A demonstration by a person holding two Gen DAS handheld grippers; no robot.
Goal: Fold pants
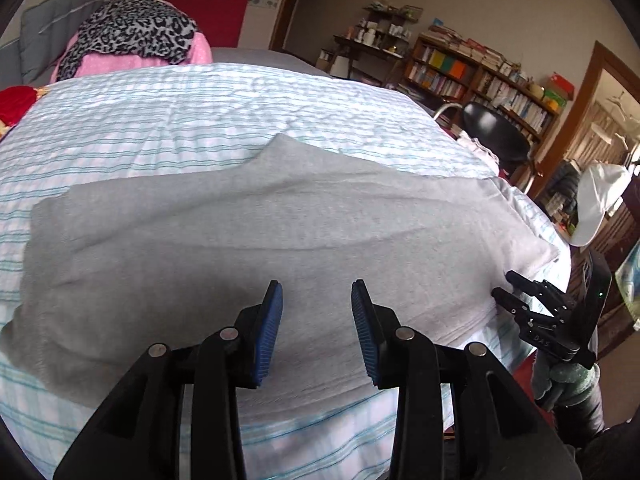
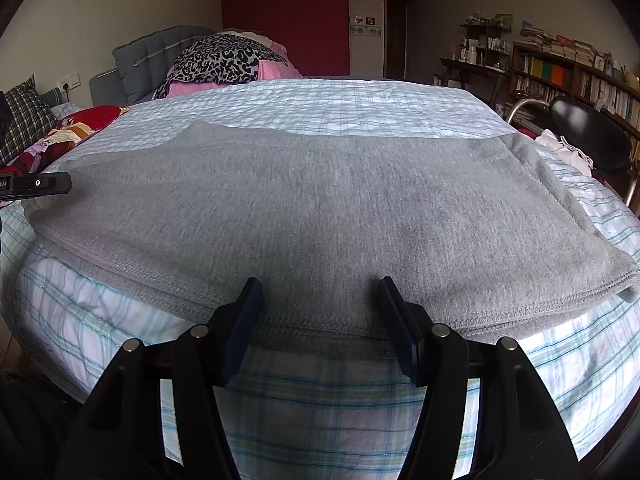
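While the folded grey knit pants (image 2: 320, 208) lie flat on the striped bed (image 2: 320, 412), both claws stand apart, empty. Left claw (image 1: 317, 292) and right claw (image 2: 320, 292) should pinch matching hem corners evenly.

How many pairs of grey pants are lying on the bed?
1. The grey knit pants lie folded flat across the striped white-and-teal bedsheet, near its front edge. More clothes may hide in the pile by the headboard.
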